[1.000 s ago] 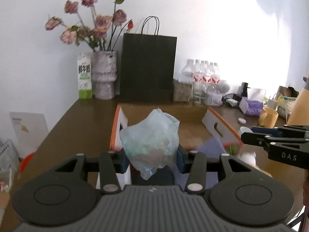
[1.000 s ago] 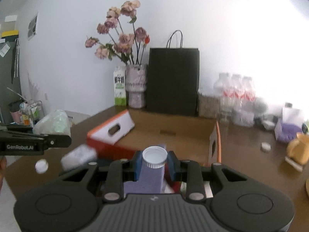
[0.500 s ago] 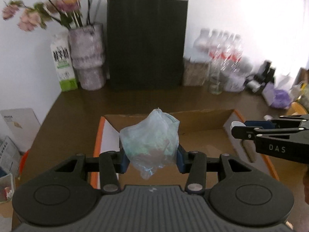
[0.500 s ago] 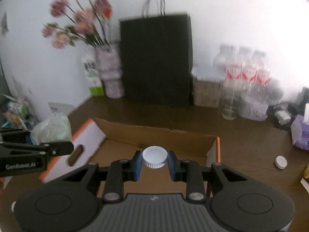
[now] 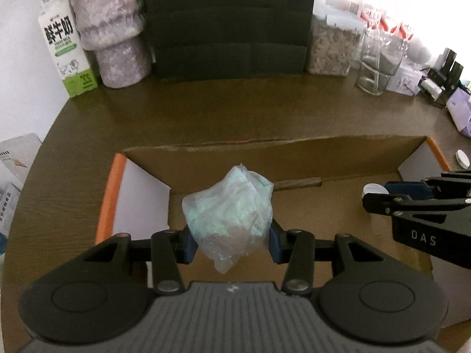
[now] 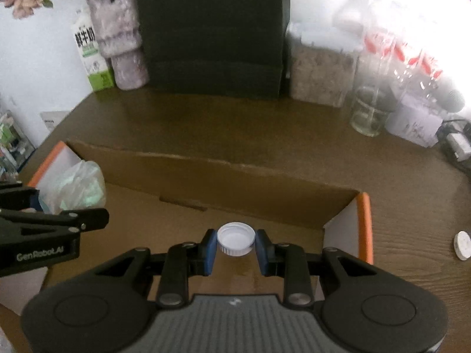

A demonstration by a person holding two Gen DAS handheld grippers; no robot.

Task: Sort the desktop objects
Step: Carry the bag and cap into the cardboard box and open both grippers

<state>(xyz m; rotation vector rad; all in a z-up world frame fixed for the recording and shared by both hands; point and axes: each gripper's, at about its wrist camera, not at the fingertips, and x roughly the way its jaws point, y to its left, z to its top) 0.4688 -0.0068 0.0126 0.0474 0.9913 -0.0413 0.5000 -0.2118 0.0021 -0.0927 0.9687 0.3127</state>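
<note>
Around: my cardboard box (image 5: pixel 294 153) mid-frame; black bag (image 5: pixel 229 20) and milk carton (image 5: pixel 66 50) top.
Left gripper (image 5: pixel 229 242): jaws clamp crumpled plastic bag (image 5: pixel 228 214).
Right gripper (image 6: pixel 235 248): jaws pinch white cap (image 6: pixel 235 239), hollow side up.

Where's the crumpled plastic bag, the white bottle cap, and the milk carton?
plastic bag (image 5: pixel 228 209), left wrist view, its crumpled middle.
white bottle cap (image 6: pixel 235 239), right wrist view, its hollow inside.
milk carton (image 5: pixel 66 56), left wrist view, its front face.

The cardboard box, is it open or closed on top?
Open. The cardboard box has its flaps folded out and its brown floor shows, with the plastic bag and the white cap held above it.
</note>
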